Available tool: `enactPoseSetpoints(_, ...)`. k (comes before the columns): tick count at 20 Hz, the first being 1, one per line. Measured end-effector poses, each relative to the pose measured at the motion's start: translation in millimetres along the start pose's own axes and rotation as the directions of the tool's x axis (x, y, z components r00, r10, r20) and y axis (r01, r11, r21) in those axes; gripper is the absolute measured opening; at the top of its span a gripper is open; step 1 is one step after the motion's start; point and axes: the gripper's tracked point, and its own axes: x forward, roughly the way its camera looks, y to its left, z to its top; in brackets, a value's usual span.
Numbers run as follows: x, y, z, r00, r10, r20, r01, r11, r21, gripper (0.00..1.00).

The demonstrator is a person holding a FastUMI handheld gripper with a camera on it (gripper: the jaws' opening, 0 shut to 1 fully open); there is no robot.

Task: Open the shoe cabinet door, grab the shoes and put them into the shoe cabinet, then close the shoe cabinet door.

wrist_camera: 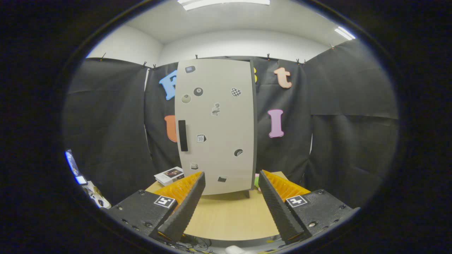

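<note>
A tall grey shoe cabinet point(216, 127) stands upright on the wooden table point(229, 215), straight ahead of the fingers. Its door is shut and dotted with small stickers. A black vertical handle point(183, 135) sits near the door's left edge. My gripper point(231, 181) is open, its two black-and-orange fingers spread wide with nothing between them, a short way in front of the cabinet's lower part. A sliver of pink and green point(256, 180) peeks out at the cabinet's right bottom corner, behind the right finger; I cannot tell what it is.
A small white box point(170, 175) lies on the table left of the cabinet, beyond the left finger. Black cloth walls surround the table on all sides. The table's front edge lies just below the fingers.
</note>
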Motion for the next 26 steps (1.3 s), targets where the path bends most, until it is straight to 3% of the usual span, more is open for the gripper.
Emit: enactPoseSetpoints(26, 11, 0, -3, 1.0, 0.015, -0.018, -0.015, 1.0, -0.018, 0.99)
